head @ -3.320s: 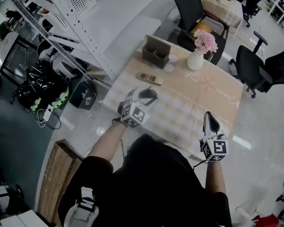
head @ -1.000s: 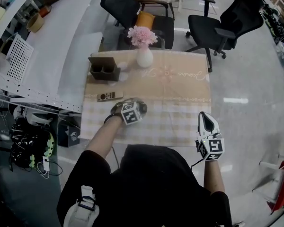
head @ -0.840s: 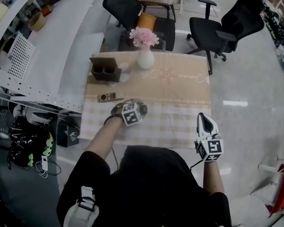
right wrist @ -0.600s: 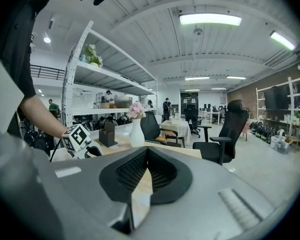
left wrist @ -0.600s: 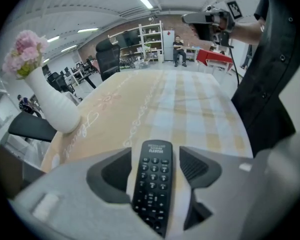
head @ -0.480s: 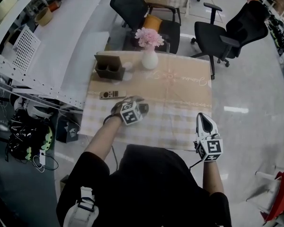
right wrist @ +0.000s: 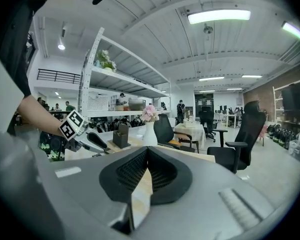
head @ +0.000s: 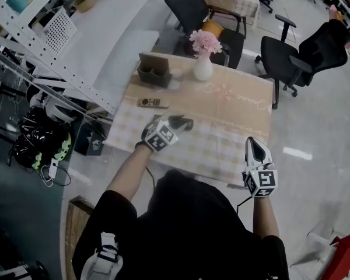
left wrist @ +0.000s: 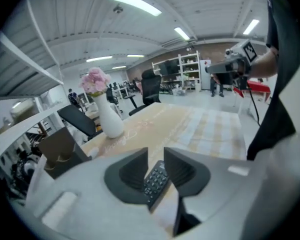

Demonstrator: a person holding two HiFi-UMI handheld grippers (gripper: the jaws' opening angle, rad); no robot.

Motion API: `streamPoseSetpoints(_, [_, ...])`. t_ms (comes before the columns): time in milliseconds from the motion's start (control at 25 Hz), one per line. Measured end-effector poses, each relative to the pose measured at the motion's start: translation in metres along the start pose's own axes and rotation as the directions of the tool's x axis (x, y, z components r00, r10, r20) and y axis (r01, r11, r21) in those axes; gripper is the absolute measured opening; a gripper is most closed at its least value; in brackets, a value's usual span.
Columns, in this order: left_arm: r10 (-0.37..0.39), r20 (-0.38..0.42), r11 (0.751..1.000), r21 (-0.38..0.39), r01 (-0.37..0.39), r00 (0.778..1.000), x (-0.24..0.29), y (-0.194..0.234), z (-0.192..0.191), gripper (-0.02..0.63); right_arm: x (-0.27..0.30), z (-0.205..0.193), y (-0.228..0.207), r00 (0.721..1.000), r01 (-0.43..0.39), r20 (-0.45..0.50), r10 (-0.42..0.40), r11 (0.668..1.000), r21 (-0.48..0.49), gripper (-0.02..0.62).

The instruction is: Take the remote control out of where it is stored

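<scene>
A slim remote [head: 152, 102] lies flat on the checked cloth, in front of the brown two-slot holder [head: 154, 70]. My left gripper [head: 186, 122] hovers over the cloth to the right of it, pointing right. In the left gripper view a dark keypad remote [left wrist: 156, 180] shows in the gap between the left gripper's [left wrist: 156, 156] jaws. Those jaws are closing, and I cannot tell whether the pads touch it. My right gripper [head: 254, 144] hangs off the table's front right edge. Its jaws [right wrist: 147, 151] are shut with nothing in them.
A white vase [head: 203, 69] of pink flowers stands at the back of the table [head: 245, 112], right of the holder. Two black office chairs [head: 291, 57] stand behind the table. White metal shelving [head: 52, 57] runs along the left, and dark bags [head: 44, 139] lie on the floor.
The head view has swung, so the table now sits higher and turned. The remote stays flat on the cloth, with the left gripper hovering to its right. The right gripper has hardly moved.
</scene>
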State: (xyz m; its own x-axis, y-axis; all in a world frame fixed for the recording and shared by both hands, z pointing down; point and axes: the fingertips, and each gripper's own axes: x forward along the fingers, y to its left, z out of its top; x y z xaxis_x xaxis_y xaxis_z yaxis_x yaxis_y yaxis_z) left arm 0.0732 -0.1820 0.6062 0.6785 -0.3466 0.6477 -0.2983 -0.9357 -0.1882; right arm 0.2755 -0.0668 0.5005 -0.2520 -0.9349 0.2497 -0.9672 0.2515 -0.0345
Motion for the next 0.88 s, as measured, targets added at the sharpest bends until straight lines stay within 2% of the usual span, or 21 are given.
streamPoseSetpoints(240, [0.142, 0.081, 0.984, -0.118, -0.132, 0.986, -0.054, 0.003, 0.006, 0.068, 0.011, 0.011, 0.029, 0.995, -0.101, 0.021, 0.102, 0.994, -0.034, 0.005])
streamPoseSetpoints(480, [0.269, 0.159, 0.929, -0.303, -0.212, 0.950, -0.103, 0.013, -0.007, 0.039, 0.023, 0.018, 0.066, 0.981, -0.187, 0.032, 0.190, 0.980, -0.064, 0.005])
streamPoseSetpoints(560, [0.316, 0.195, 0.907, -0.351, -0.235, 0.929, -0.122, 0.019, -0.007, 0.029, 0.027, 0.020, 0.075, 0.978, -0.201, 0.035, 0.204, 0.977, -0.070, 0.005])
streamPoseSetpoints(680, [0.394, 0.254, 0.873, -0.404, -0.273, 0.883, -0.153, 0.029, -0.006, 0.014, 0.034, 0.022, 0.088, 0.976, -0.211, 0.042, 0.215, 0.975, -0.075, 0.005])
streamPoseSetpoints(880, [0.484, 0.312, 0.831, -0.457, -0.318, 0.818, -0.201, 0.038, -0.011, 0.006, 0.049, 0.024, 0.114, 0.974, -0.215, 0.055, 0.218, 0.975, -0.064, 0.005])
